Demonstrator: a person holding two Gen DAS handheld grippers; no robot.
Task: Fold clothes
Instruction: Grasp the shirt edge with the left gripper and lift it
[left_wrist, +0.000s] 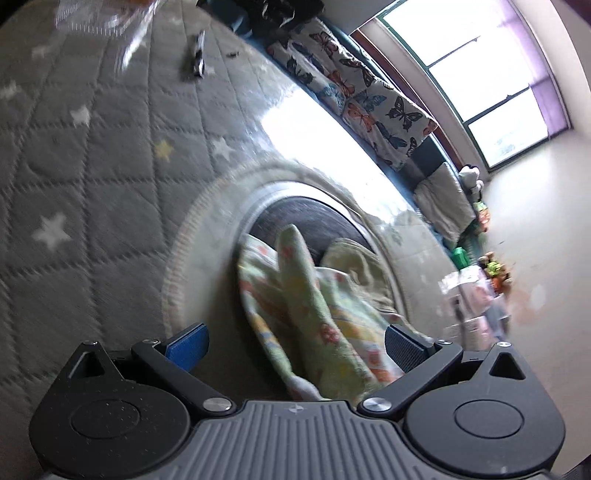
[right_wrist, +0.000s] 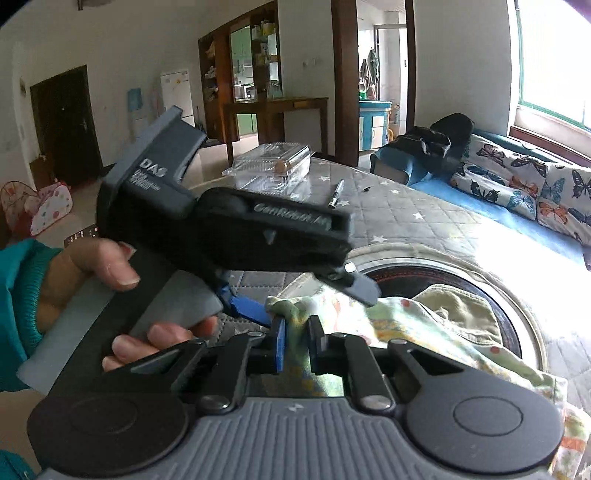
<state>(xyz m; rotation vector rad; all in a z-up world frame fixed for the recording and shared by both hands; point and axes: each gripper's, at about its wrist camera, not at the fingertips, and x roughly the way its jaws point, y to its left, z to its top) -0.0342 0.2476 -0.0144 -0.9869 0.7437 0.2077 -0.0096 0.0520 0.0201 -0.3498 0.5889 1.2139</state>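
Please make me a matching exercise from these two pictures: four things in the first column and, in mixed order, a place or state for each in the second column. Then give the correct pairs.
Things:
1. right gripper
2. left gripper
3. clear plastic box
4. butterfly-print cushions

Places or states:
A. on the far part of the grey star-patterned quilt
B. fingers spread wide, pastel garment between them
C. along the wall under the window
D. fingers closed on a fold of the garment

Pairs: 1-D, 2-B, 3-A, 4-C
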